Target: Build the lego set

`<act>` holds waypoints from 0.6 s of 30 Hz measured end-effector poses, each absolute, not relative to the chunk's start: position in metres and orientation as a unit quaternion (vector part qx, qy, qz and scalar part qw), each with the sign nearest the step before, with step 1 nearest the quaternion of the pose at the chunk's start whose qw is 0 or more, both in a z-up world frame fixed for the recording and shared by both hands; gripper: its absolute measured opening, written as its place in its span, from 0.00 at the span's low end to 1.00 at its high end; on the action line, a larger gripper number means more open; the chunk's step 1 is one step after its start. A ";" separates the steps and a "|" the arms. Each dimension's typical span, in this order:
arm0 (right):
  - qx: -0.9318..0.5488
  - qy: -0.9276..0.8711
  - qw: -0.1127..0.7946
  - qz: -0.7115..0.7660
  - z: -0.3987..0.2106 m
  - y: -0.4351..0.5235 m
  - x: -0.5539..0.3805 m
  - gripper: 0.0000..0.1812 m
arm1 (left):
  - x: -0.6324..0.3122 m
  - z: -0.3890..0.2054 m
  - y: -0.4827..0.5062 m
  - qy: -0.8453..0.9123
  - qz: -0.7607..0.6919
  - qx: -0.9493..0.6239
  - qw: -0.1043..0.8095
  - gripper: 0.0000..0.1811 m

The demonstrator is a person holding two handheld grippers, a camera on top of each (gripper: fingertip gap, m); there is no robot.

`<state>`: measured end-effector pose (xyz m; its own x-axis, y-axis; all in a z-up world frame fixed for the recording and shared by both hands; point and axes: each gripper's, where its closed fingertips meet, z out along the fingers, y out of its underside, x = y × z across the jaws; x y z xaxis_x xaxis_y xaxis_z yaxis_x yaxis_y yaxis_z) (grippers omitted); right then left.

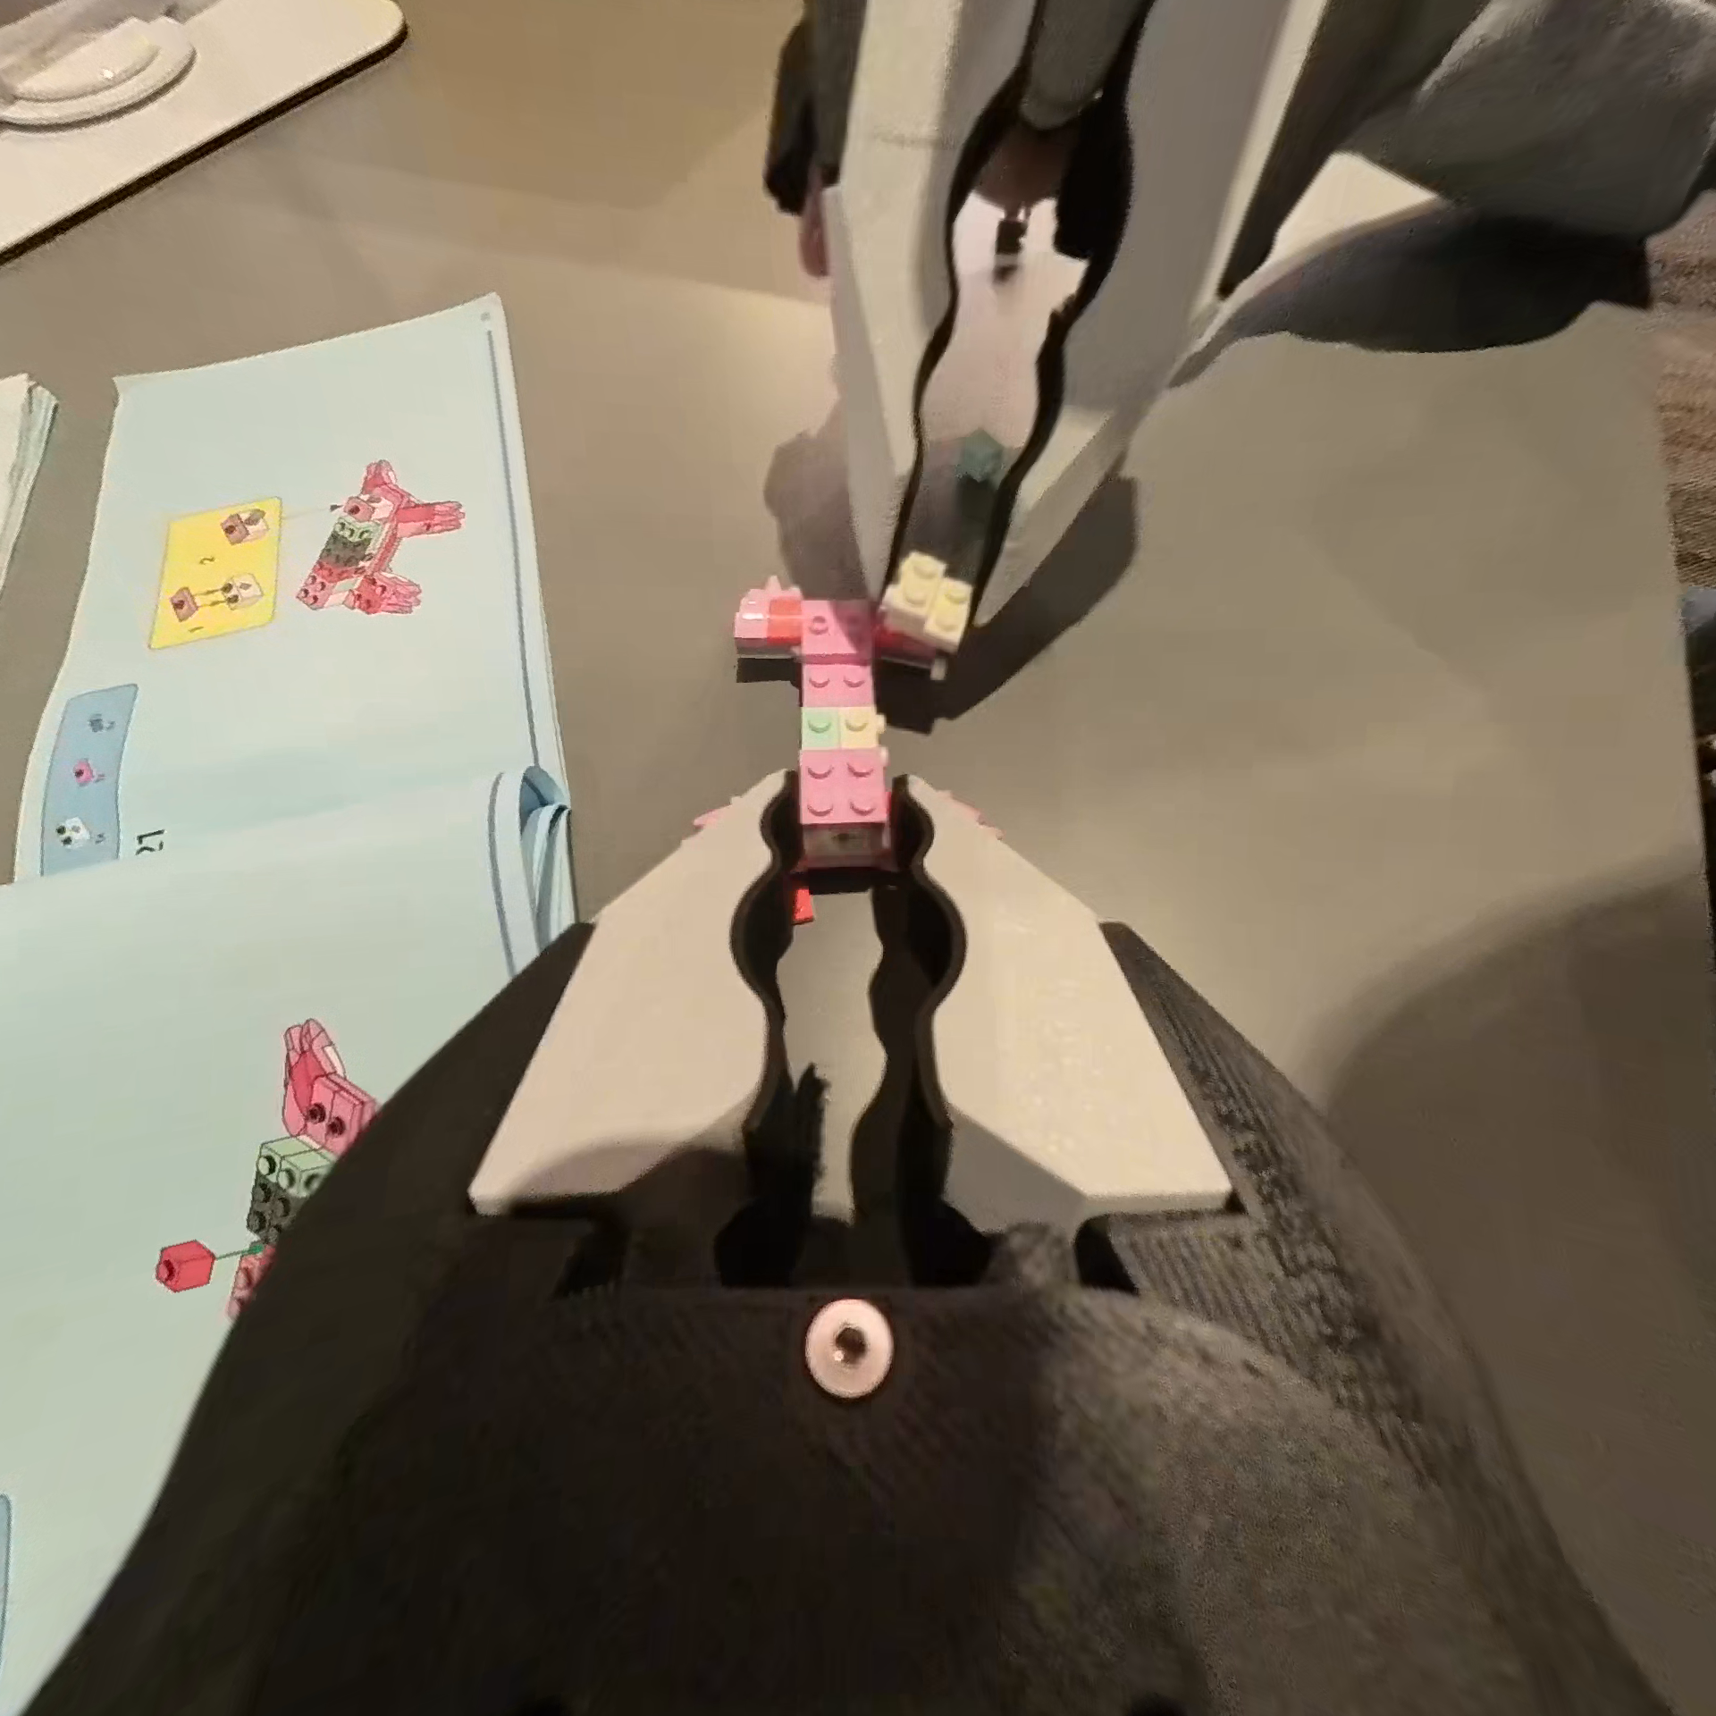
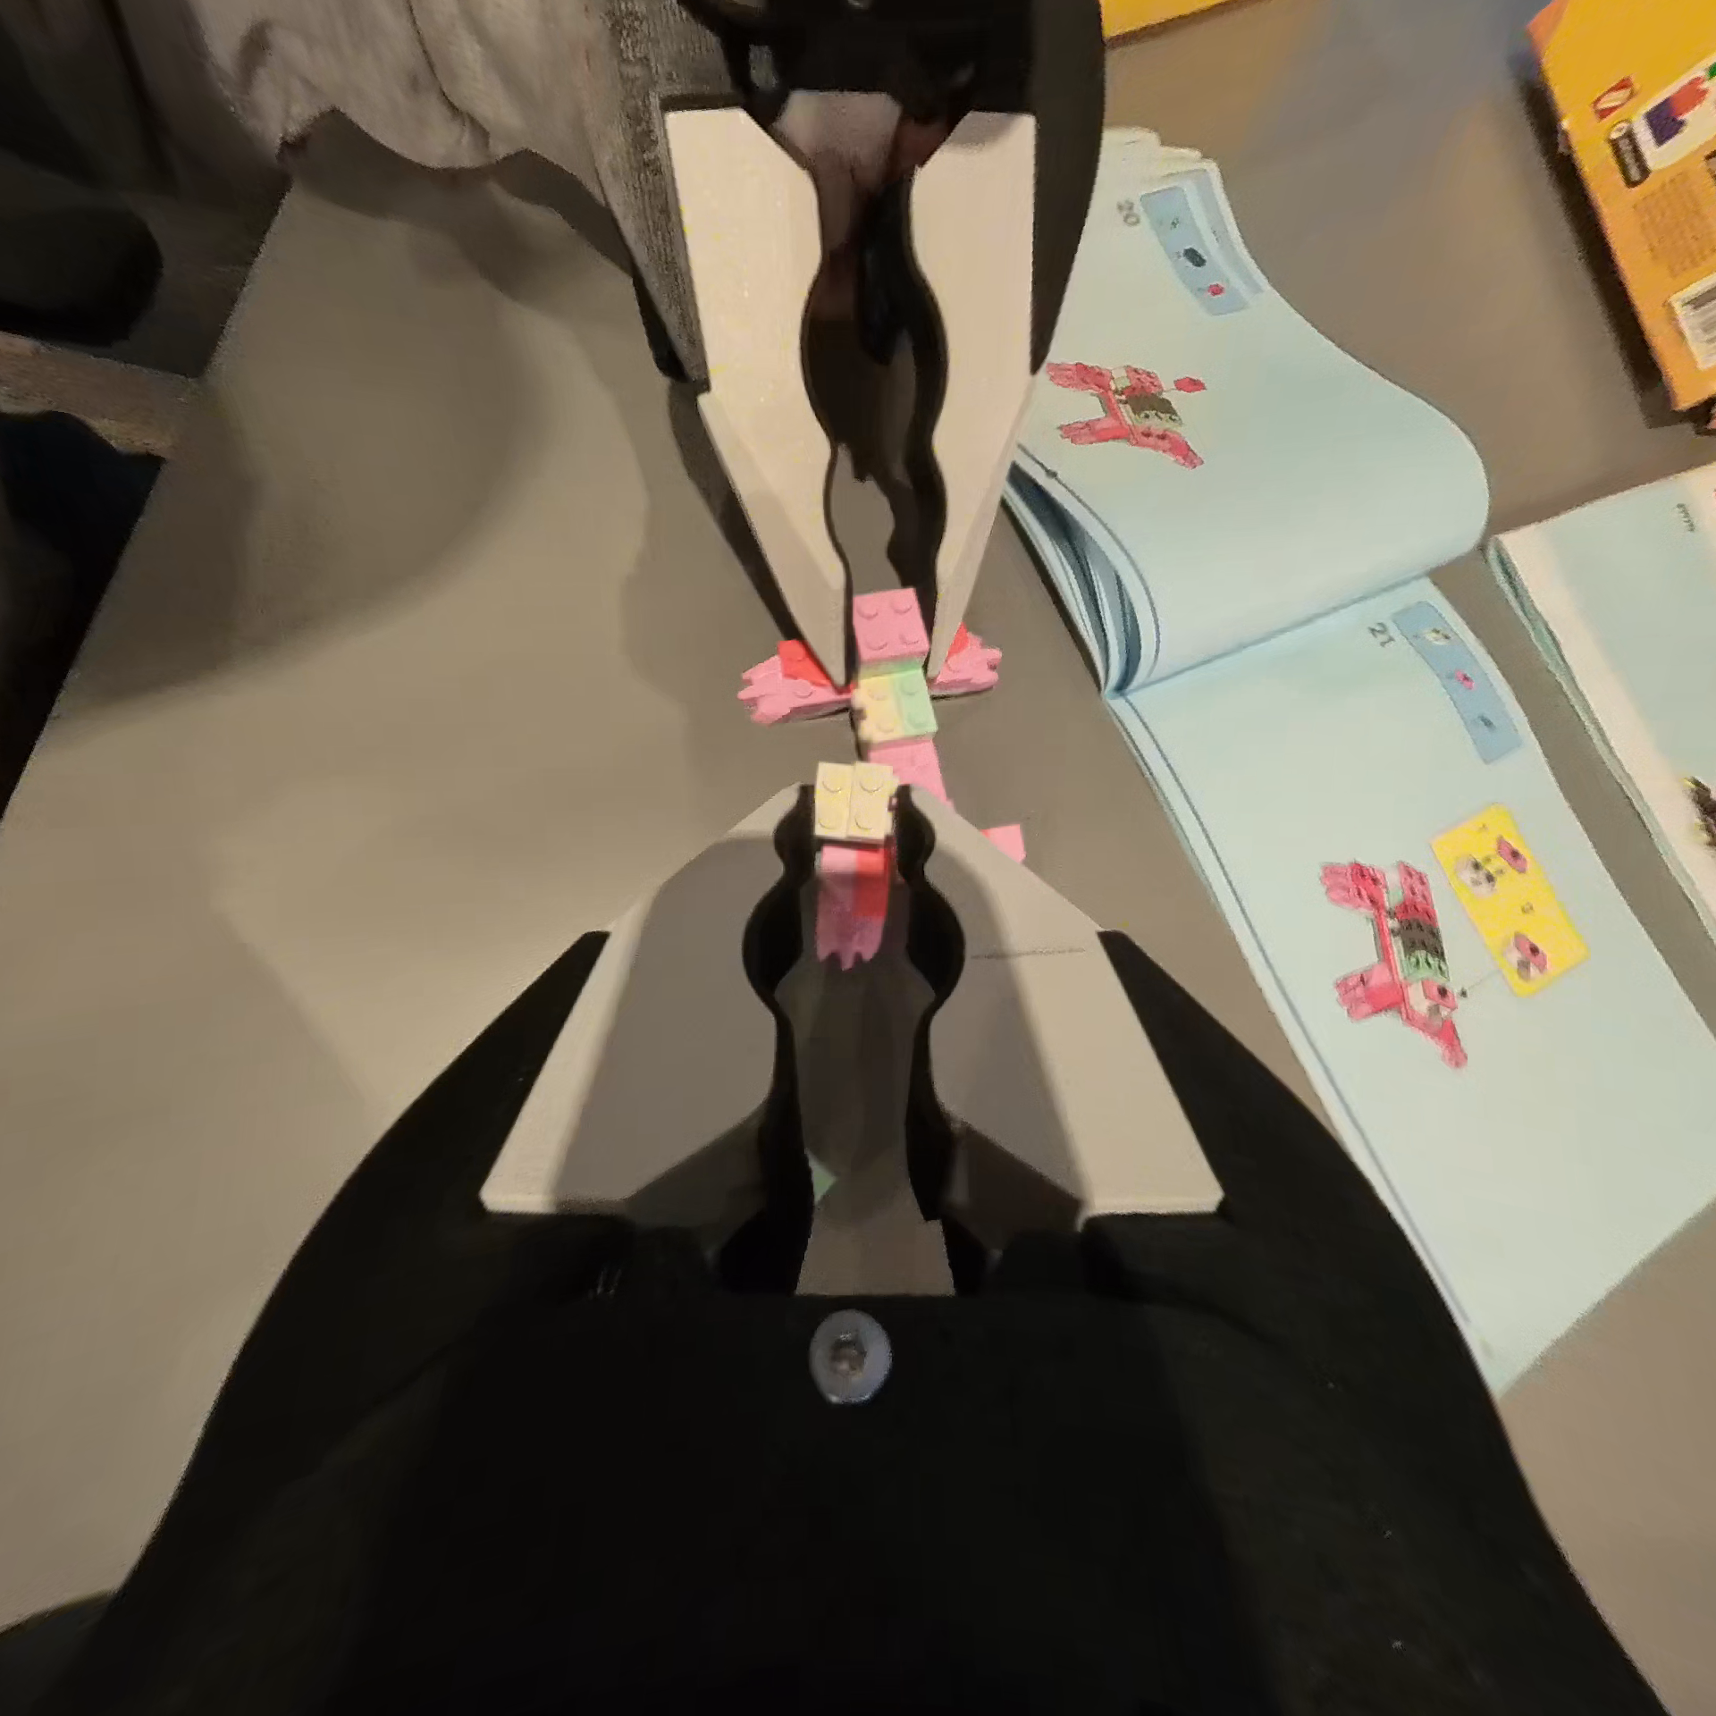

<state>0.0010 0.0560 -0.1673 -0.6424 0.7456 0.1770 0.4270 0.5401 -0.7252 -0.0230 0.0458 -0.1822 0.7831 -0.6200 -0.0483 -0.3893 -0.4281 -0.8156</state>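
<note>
A pink lego model [image 1: 840, 692] with a green and a yellow brick in its middle and pink feet lies on the grey table. My left gripper [image 1: 843, 800] is shut on its near end. It also shows in the right wrist view [image 2: 890, 678], gripping the model [image 2: 890, 617] from the far side. My right gripper [image 2: 856, 794] is shut on a pale yellow 2x2 brick [image 2: 852, 800], held at the model's other end. In the left wrist view the right gripper [image 1: 929, 602] comes down from the top with the yellow brick [image 1: 927, 587] touching the model's far end.
An open pale-blue instruction booklet [image 1: 306, 650] lies left of the model, and shows to the right in the right wrist view [image 2: 1300, 743]. An orange box [image 2: 1634, 186] sits beyond it. A white tray [image 1: 139, 102] is at the far left. The table edge [image 1: 1662, 520] runs on the right. Both grippers' tips are close together, under 4 cm apart.
</note>
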 end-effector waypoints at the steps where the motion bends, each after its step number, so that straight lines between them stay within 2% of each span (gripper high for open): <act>1: -0.342 -0.848 0.231 0.334 -0.169 0.056 -0.004 0.08 | -0.023 -0.182 0.046 0.300 -0.133 -0.835 0.441 0.09; 18: -0.293 -0.872 0.132 0.369 -0.184 0.052 -0.013 0.08 | -0.019 -0.183 0.043 0.318 -0.150 -0.829 0.435 0.09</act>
